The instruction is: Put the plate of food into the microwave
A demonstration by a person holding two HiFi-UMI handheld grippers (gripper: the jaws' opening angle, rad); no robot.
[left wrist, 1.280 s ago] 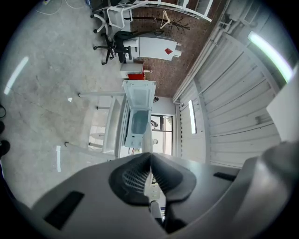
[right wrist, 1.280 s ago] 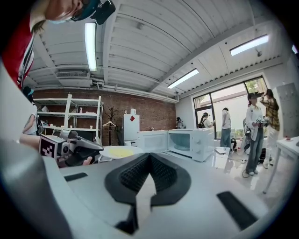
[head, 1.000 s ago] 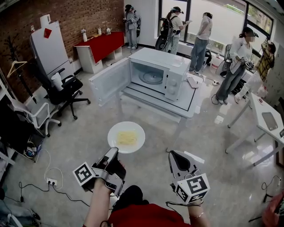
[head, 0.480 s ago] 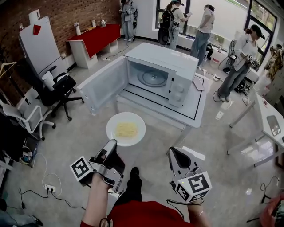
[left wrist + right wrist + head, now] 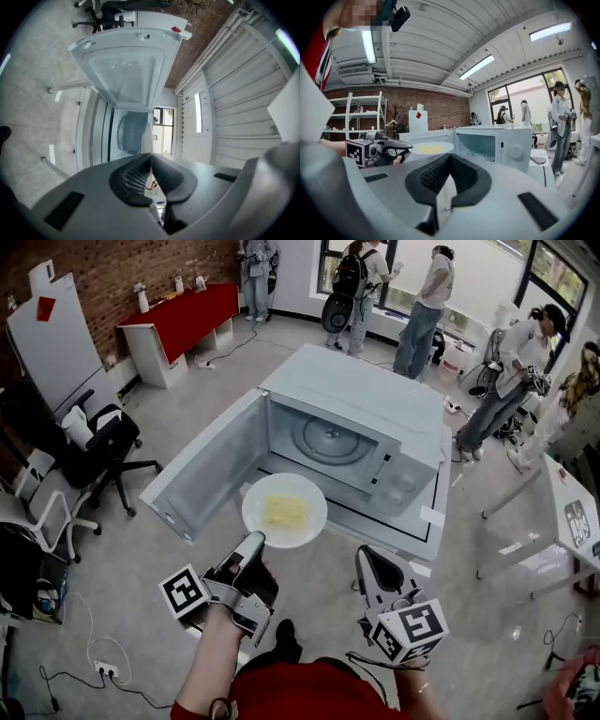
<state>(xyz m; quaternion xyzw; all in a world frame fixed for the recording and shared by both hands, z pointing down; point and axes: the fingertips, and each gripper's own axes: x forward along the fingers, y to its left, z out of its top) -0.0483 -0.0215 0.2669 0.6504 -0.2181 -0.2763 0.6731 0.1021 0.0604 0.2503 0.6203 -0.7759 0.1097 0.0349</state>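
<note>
The plate of food (image 5: 284, 510) is not yet in the microwave (image 5: 375, 404). It hangs in the air just outside the cavity mouth, with the turntable (image 5: 326, 438) at about 1 o'clock from it. Furthest left, the door (image 5: 208, 470) stands swung wide, so the opening step looks done. Next, the left gripper (image 5: 251, 545) has its jaws pressed together on the plate's near rim, at the plate's 7 o'clock. In its own view the rim is at most a thin pale sliver between the pads, so I judge that grip mainly from the head view. At far right, the right gripper (image 5: 367, 561) is closed on nothing and idle, at 4 o'clock from the plate. What remains is to carry the plate in, set it on the turntable and let go.
</note>
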